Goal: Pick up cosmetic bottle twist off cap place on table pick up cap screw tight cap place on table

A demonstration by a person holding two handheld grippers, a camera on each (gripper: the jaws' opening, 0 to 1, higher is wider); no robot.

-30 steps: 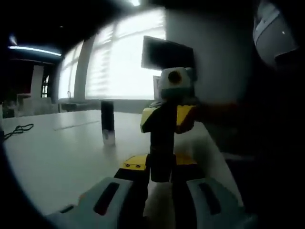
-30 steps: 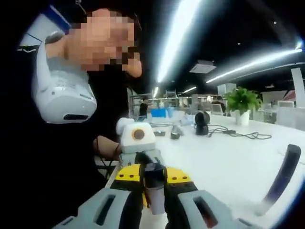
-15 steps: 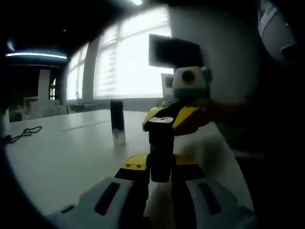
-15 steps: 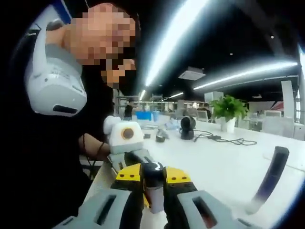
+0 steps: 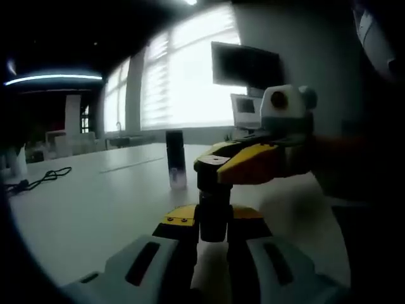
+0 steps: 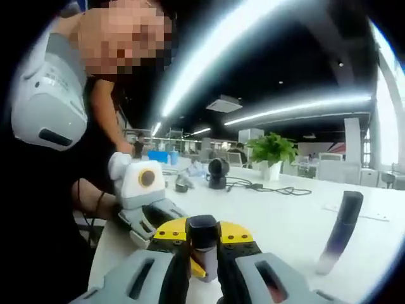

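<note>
Across the white table (image 5: pixel 82 215) there's plenty of bare surface on every side of the work; near edge runs along the person's side in the right gripper view. Clutter is all far off: black cable (image 5: pixel 39 180) in the left gripper view, potted plant (image 6: pixel 272 152) and small black device (image 6: pixel 219 173) in the right gripper view.

Second dark bottle (image 6: pixel 338 231), standing upright on the table, well apart from both claws — not in the way.

Left claw (image 5: pixel 214 223) is closed on the cosmetic bottle (image 5: pixel 214 218), held upright, long axis vertical, above the table near its edge. Right claw (image 6: pixel 204 253) comes in from the right in the left gripper view, jaws closed around the dark cap (image 5: pixel 212 171) at the bottle's top. Can't tell if the cap is seated, loose or threaded.

Key relation, my read: cap axis is in line with bottle axis, right claw directly over left. Twist happens about that vertical line; keep both coaxial or the thread binds. Right claw is the one on the cap, so it turns.
</note>
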